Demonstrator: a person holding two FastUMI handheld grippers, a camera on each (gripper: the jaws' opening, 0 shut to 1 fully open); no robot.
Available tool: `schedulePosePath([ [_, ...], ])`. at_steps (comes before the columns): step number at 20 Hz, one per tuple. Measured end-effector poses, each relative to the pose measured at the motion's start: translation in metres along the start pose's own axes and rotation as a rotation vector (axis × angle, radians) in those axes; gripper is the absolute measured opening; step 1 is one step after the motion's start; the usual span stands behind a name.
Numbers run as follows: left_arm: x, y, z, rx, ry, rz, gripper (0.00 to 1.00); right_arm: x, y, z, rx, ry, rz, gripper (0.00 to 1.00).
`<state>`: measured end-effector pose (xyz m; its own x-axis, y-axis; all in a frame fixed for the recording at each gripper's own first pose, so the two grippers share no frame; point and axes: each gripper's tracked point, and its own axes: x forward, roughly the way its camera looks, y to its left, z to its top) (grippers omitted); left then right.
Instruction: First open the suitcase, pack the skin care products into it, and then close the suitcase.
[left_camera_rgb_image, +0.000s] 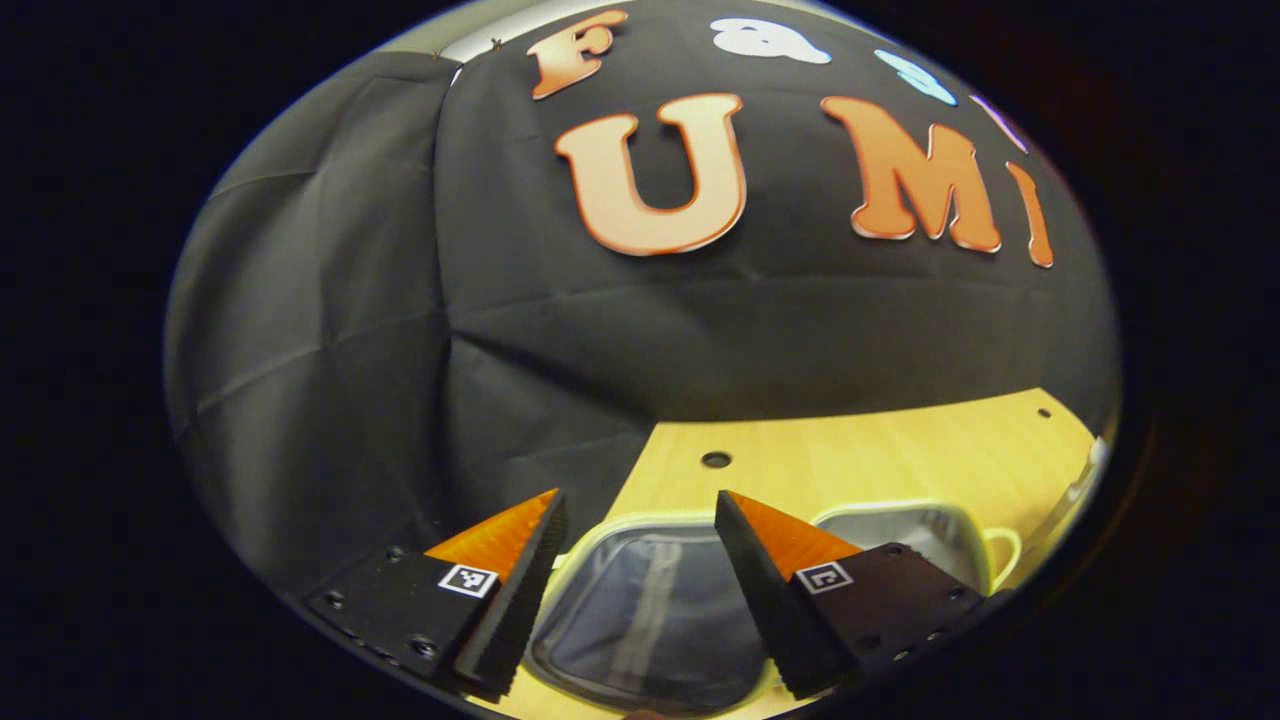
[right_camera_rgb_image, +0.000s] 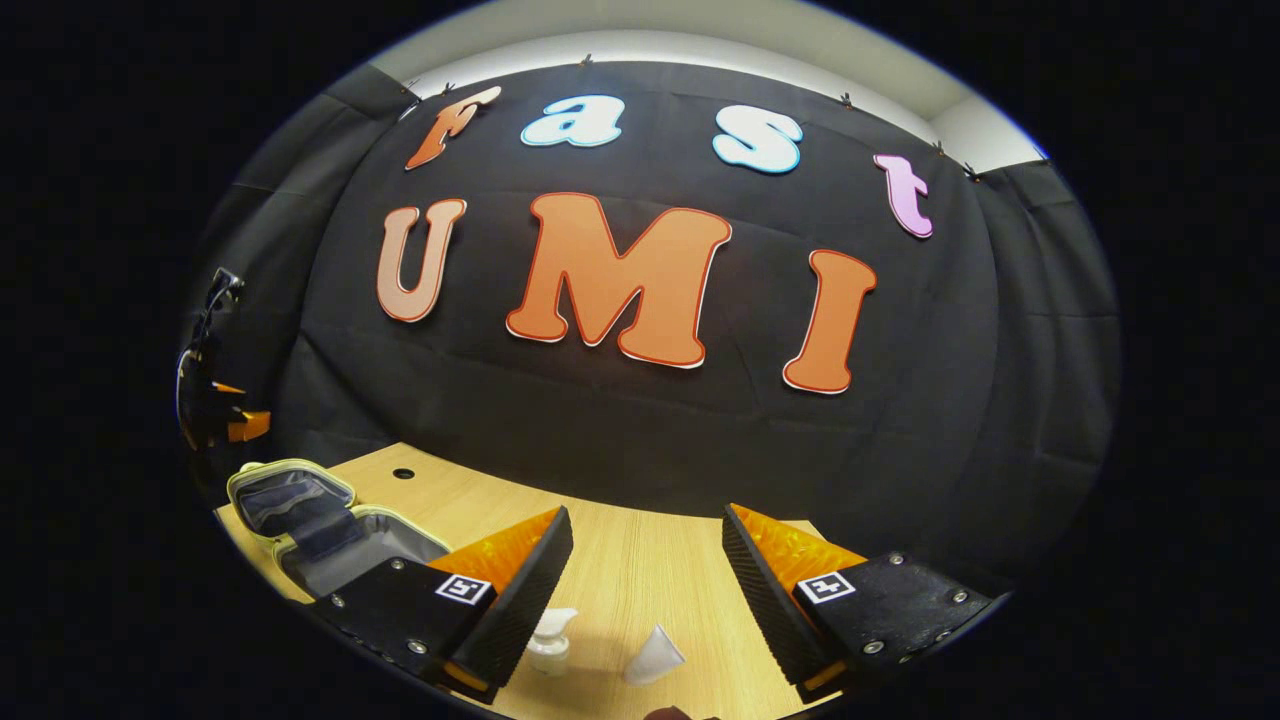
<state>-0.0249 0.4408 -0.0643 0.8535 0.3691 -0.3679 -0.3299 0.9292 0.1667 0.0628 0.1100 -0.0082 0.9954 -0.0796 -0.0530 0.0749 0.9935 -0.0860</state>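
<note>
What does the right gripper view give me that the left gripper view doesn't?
Right gripper view: a white pump bottle and a white tube on the table between the open right gripper, neither one held, plus the left gripper far off above the suitcase.

Left gripper view: a close look into the suitcase between the open left gripper.

Both: the open suitcase lying on the wooden table.

Strong barrel distortion is seen in both views: straight lines are bowed, most heavily toward the rim. The scene is lit evenly from above and is moderately bright. The wooden table (right_camera_rgb_image: 640, 570) is rendered warm and bright, with soft, short shadows cast beside the small white bottle (right_camera_rgb_image: 550, 640). Mild glare is noted on the open suitcase (left_camera_rgb_image: 650, 610) lining. Focus is adequate centrally; slight softness is observed at the periphery.
</note>
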Motion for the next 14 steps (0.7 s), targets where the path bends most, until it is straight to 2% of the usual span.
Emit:
schedulePosePath([
  [2, -0.012, -0.047, 0.024, -0.041, -0.051, -0.075, 0.95, 0.001, -0.006, -0.006, 0.018, 0.002, 0.023, 0.96],
  [6, -0.030, -0.128, 0.046, -0.065, -0.103, -0.150, 0.99, 0.005, -0.022, -0.012, 0.026, 0.002, 0.035, 0.95],
  [10, -0.055, -0.193, 0.071, -0.035, -0.164, -0.211, 0.99, 0.006, -0.031, -0.019, 0.032, 0.000, 0.057, 0.96],
  [14, -0.080, -0.257, 0.060, 0.019, -0.170, -0.297, 0.99, 0.002, -0.039, -0.043, 0.060, 0.037, 0.074, 0.96],
])
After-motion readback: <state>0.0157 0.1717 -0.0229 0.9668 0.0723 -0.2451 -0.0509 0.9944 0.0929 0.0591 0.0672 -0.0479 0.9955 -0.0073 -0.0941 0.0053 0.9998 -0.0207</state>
